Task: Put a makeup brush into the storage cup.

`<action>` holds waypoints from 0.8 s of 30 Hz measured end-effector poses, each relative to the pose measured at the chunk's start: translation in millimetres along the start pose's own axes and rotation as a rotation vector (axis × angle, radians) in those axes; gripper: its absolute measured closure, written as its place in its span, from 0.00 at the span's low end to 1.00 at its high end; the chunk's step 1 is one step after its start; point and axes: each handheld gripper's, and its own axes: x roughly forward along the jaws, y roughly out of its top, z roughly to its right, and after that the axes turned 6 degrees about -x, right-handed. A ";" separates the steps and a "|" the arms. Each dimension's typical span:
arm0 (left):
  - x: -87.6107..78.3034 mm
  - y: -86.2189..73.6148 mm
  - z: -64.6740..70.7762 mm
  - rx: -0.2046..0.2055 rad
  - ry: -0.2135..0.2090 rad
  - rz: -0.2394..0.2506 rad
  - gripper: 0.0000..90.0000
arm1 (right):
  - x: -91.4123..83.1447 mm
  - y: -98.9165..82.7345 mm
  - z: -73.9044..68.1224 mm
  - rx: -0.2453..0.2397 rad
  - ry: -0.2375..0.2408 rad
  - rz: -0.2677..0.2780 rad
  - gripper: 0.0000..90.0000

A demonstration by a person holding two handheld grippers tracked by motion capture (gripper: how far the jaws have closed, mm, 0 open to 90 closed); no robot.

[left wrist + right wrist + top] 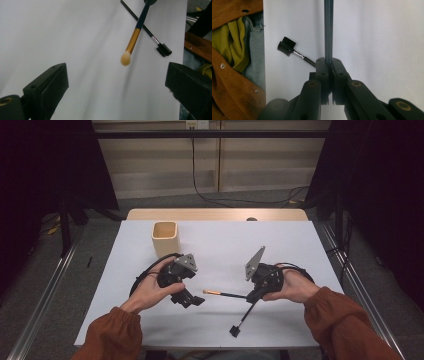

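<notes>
Right gripper [256, 293] clamping dark handle of makeup brush [224, 293], jaws pressing tight on it, brush hanging level just above white table [300, 245], pale tip pointing left toward left gripper [192, 299]. Left gripper gaping wide, nothing between jaws, sitting near brush tip without touching. Comb brush [243, 320] lying on table near edge, crossing under held brush. Wooden cup [165, 238] standing far left, well apart.
</notes>
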 end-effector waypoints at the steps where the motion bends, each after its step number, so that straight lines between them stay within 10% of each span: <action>1: -0.3 -1.6 0.4 -0.005 0.006 0.010 0.05 | 0.2 -1.1 -1.2 0.004 0.000 -0.002 0.96; 24: -5.7 -20.9 0.8 -0.065 0.057 0.080 0.05 | -1.5 -24.9 -10.6 0.076 -0.074 0.203 0.96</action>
